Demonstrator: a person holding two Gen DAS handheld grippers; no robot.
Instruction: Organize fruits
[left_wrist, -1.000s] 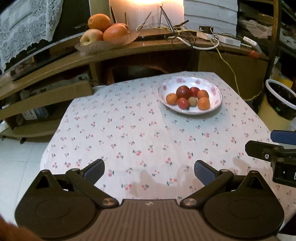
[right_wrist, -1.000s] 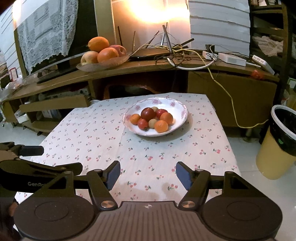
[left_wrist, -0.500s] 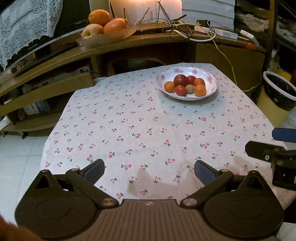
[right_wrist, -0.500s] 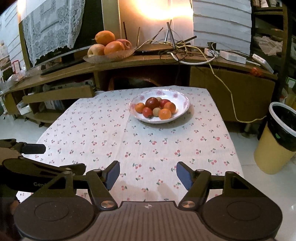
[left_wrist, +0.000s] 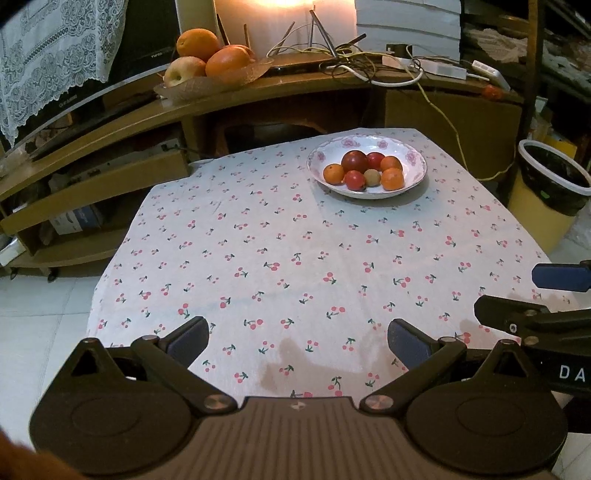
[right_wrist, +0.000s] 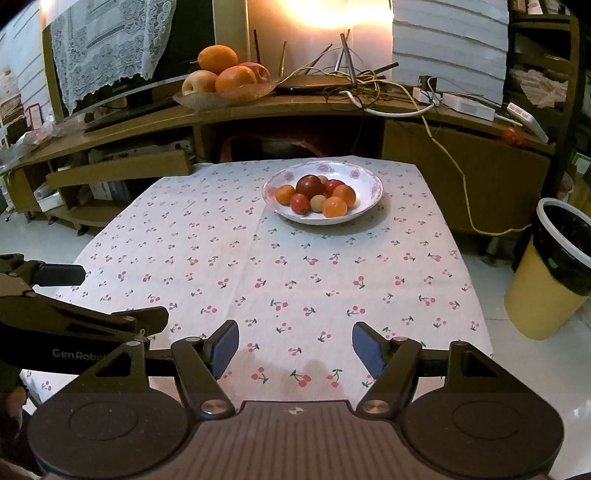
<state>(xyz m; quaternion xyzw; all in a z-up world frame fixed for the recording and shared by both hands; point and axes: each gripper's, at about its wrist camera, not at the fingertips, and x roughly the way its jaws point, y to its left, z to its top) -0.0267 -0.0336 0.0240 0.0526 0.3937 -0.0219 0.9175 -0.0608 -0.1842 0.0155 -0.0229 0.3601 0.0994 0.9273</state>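
A white floral bowl (left_wrist: 415, 173) (right_wrist: 371, 199) stands at the far end of the table with several small fruits in it: orange, red, dark red and one pale. My left gripper (left_wrist: 297, 338) is open and empty above the table's near edge. My right gripper (right_wrist: 295, 345) is open and empty, also at the near edge, to the right of the left one. Both are far from the bowl. The right gripper's fingers (left_wrist: 557, 277) show at the right of the left wrist view. The left gripper's fingers (right_wrist: 59, 275) show at the left of the right wrist view.
The table has a cherry-print cloth (left_wrist: 295, 258). Behind it is a wooden TV stand (right_wrist: 314, 110) with a dish of large oranges and apples (right_wrist: 225, 79), a TV and tangled cables. A yellow bin (right_wrist: 554, 269) with a black liner stands right of the table.
Both grippers have drawn back from the bowl and risen a little, so more of the table shows. Both stay open and empty.
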